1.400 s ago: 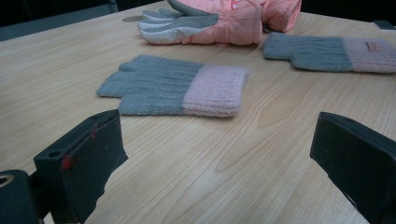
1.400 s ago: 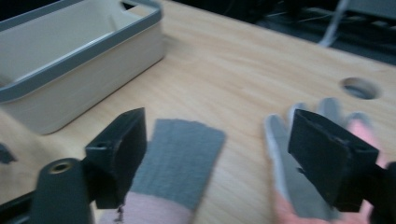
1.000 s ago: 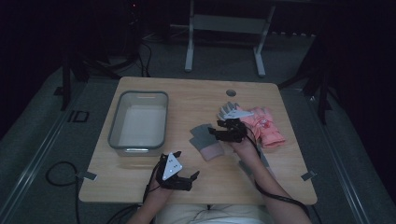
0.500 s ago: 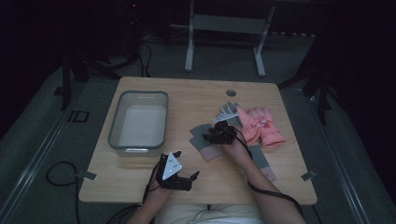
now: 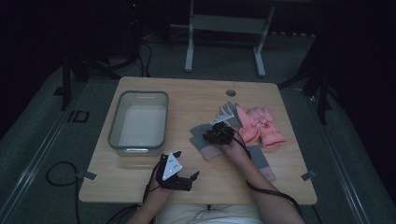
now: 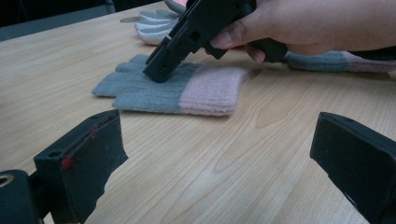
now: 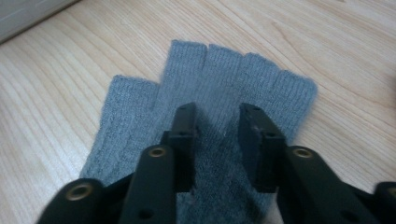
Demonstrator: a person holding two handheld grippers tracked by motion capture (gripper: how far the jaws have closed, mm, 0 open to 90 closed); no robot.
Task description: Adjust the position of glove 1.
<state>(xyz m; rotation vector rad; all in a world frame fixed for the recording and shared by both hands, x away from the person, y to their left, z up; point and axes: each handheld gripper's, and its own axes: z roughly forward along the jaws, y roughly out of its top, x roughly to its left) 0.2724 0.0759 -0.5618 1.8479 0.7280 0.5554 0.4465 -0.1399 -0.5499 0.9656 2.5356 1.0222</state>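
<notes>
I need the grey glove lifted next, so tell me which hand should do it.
Right. The right claw is already down on the grey glove, its jaws closing in on the knit between them. The left claw sits open near the table's front edge, apart from the glove.

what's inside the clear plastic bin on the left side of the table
The clear rectangular plastic bin looks empty: its pale floor shows bare in the high view. The knitted gloves lie outside it on the wooden table. The strip just behind its near wall is hard to make out.
</notes>
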